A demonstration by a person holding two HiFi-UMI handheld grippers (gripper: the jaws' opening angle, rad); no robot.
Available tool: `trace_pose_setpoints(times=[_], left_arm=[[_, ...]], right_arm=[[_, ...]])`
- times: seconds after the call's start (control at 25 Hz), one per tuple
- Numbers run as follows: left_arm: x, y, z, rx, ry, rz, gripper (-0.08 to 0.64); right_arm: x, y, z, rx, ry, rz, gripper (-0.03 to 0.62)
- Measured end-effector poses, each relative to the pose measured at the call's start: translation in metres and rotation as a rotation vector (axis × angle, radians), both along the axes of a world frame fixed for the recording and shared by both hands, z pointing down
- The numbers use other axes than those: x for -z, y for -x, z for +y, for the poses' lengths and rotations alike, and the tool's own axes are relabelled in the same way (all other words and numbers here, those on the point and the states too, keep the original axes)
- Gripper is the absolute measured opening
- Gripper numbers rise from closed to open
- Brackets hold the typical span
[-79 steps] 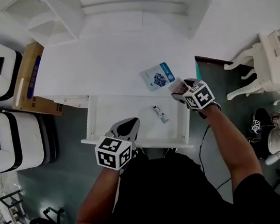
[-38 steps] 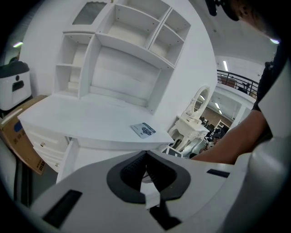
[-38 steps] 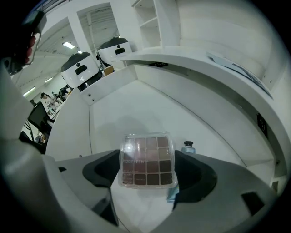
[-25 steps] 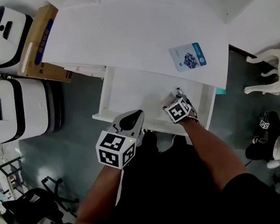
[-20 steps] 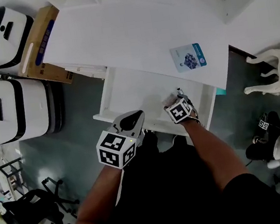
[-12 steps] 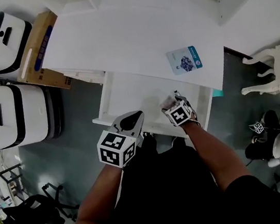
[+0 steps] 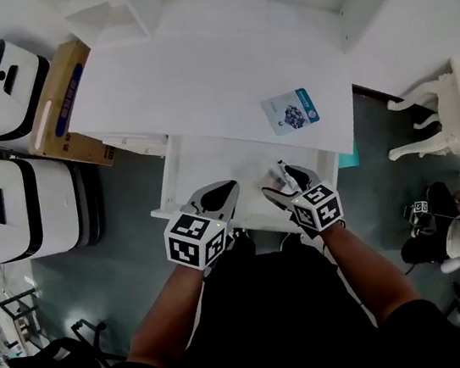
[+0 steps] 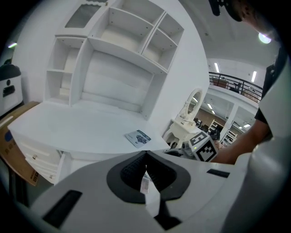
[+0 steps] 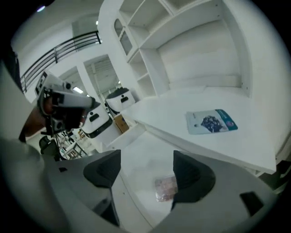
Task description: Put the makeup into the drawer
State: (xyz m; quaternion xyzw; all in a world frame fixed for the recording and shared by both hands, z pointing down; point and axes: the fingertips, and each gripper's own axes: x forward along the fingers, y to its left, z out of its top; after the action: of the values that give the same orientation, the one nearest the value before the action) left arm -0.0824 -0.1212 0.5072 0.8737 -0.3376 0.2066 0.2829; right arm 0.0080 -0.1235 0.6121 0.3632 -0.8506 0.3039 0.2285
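Head cam is high, looking steeply down on the desk (image 7: 196, 72) and the open drawer (image 7: 209, 160). Left gripper cam sits low, facing the shelves (image 8: 122, 36) at 12 o'clock. Right gripper cam is close over the drawer (image 9: 136, 154). I see the blue packet (image 7: 290, 112) (image 8: 137, 138) (image 9: 212, 122) in all three.

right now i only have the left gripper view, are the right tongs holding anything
observer: no, the right gripper has its tongs apart, with nothing between them.
operator: so where's the makeup
observer: a pinkish packet lies on the floor of the open drawer, below those tongs.
operator: and where's my left one over the drawer
observer: in the head view the left gripper hangs over the drawer's front edge, to the left of the right gripper.
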Motion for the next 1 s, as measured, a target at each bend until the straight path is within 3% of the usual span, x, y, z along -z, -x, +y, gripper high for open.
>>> trace_pose_setpoints(times=[0.04,0.08,0.12,0.16,0.52,0.72,1.0], left_arm=[[0.002,-0.002,-0.002,-0.003,-0.004,0.004,0.009],[0.004,-0.005,-0.004,-0.007,-0.009,0.009,0.009],[0.007,-0.008,-0.006,-0.012,-0.014,0.014,0.009],[0.009,-0.011,-0.007,-0.016,-0.019,0.019,0.009],[0.027,-0.039,-0.01,-0.07,-0.06,0.056,0.009],[0.027,-0.052,-0.005,-0.096,-0.064,0.068,0.009],[0.023,-0.06,0.005,-0.132,-0.074,0.035,0.008]], right_arm=[[0.016,-0.002,0.0,-0.013,-0.025,-0.032,0.373],[0.031,-0.005,0.0,-0.029,-0.052,-0.057,0.289],[0.045,-0.009,0.0,-0.045,-0.076,-0.077,0.109],[0.057,-0.012,0.001,-0.057,-0.093,-0.096,0.037],[0.124,-0.031,0.007,-0.103,-0.112,-0.273,0.028],[0.138,-0.045,0.012,-0.129,-0.15,-0.205,0.028],[0.136,-0.081,0.018,-0.239,-0.133,-0.201,0.028]])
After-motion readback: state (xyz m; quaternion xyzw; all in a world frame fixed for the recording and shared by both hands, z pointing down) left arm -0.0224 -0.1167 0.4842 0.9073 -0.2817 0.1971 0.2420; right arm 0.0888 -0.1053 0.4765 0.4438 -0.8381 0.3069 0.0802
